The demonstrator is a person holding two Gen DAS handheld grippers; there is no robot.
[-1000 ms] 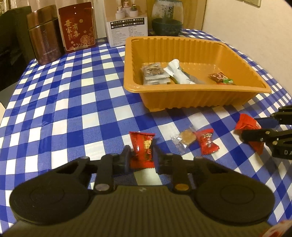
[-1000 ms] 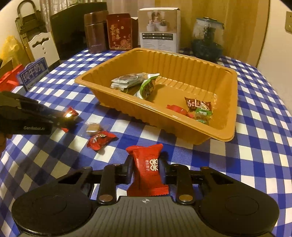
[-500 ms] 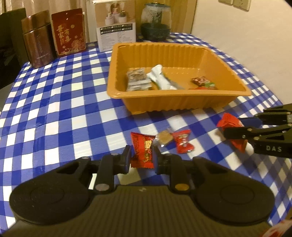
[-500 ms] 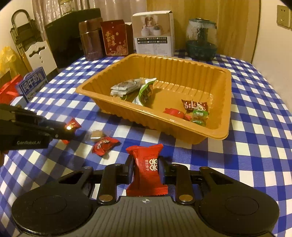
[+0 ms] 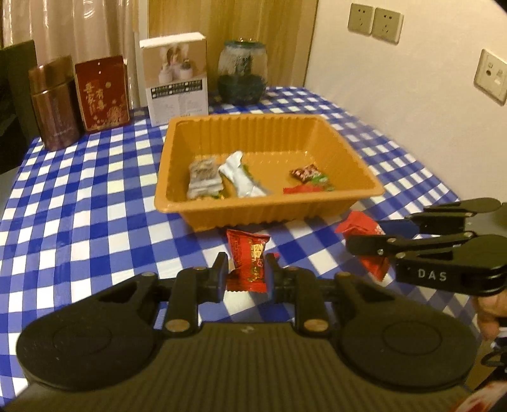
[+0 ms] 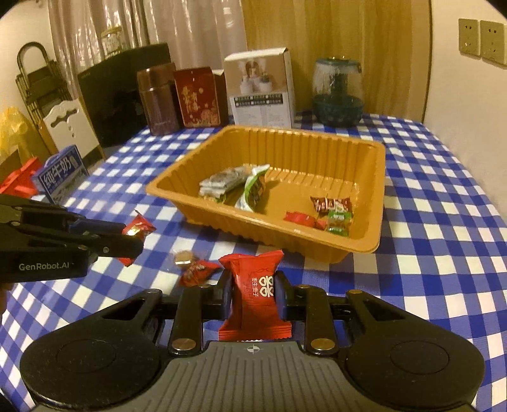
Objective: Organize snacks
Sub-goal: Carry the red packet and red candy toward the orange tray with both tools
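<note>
Brown canister, red tin, white box, glass jar.

Cream wall with sockets, sheer curtains, wooden panel, blue checked desk, warm dim light

"DAS" in pale letters on the right gripper side, "GenRobot.AI" on the left gripper side, "纯牛奶" on a blue carton left of the orange tray, gold characters on the red tin too blurred to read
</note>
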